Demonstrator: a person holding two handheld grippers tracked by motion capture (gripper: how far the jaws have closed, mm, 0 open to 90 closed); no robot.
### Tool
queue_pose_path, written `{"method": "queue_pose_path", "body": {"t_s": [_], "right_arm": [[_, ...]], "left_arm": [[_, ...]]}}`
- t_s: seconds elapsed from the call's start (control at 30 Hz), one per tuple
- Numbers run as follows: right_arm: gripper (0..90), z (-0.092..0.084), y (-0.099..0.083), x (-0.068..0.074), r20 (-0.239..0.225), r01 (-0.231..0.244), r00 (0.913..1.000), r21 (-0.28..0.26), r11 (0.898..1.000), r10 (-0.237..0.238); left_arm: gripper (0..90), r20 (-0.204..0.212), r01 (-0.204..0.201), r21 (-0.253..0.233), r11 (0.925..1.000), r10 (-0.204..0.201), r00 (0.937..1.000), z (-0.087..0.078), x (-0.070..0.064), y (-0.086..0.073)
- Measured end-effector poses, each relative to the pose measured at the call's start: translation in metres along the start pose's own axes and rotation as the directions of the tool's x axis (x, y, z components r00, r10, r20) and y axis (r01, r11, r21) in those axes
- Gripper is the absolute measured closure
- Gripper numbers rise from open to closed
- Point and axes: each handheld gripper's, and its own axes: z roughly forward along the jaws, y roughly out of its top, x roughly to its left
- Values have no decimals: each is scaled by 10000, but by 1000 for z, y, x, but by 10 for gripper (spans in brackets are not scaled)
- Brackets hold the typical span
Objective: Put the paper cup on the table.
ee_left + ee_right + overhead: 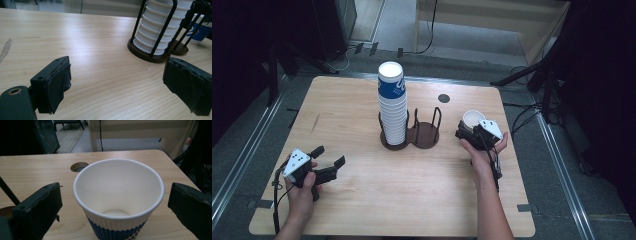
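A tall stack of white ribbed paper cups (392, 105), topped by a blue-printed one, stands in the left ring of a dark two-ring wire holder (426, 135) at mid-table. A single white and blue paper cup (473, 119) stands upright to the right of the holder. My right gripper (466, 129) is open around that cup (117, 195), with a gap between each pad and the cup wall. My left gripper (330, 155) rests at the front left, open, with nothing between its jaws. In the left gripper view the stack (160, 27) and holder base (147, 53) lie ahead to the right.
The wooden table (362, 200) has a round cable hole (443, 98) behind the holder, seen just beyond the cup as the same hole (79, 166). The holder's right ring stands empty. Dark stands and cables surround the table on the floor.
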Motion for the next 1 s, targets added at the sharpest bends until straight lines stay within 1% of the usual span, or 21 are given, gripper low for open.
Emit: {"method": "queue_pose_path", "body": {"t_s": [0.2,0.3,0.43,1.0], "right_arm": [[0,-16,3,1,-73,67,10000,-98,9999,-68],[0,-23,3,1,-123,-49,9999,-167,9998,47],[0,-33,1,0,-155,-67,9999,-235,9997,64],[0,-65,-9,-15,-92,-237,9997,-531,9983,233]], "left_arm": [[90,-9,-6,-6,10000,6,10000,0,0,0],[90,-2,-14,1,10000,14,10000,0,0,0],[90,-6,-17,-2,10000,17,10000,0,0,0],[90,-34,38,-24,10000,-38,10000,0,0,0]]}}
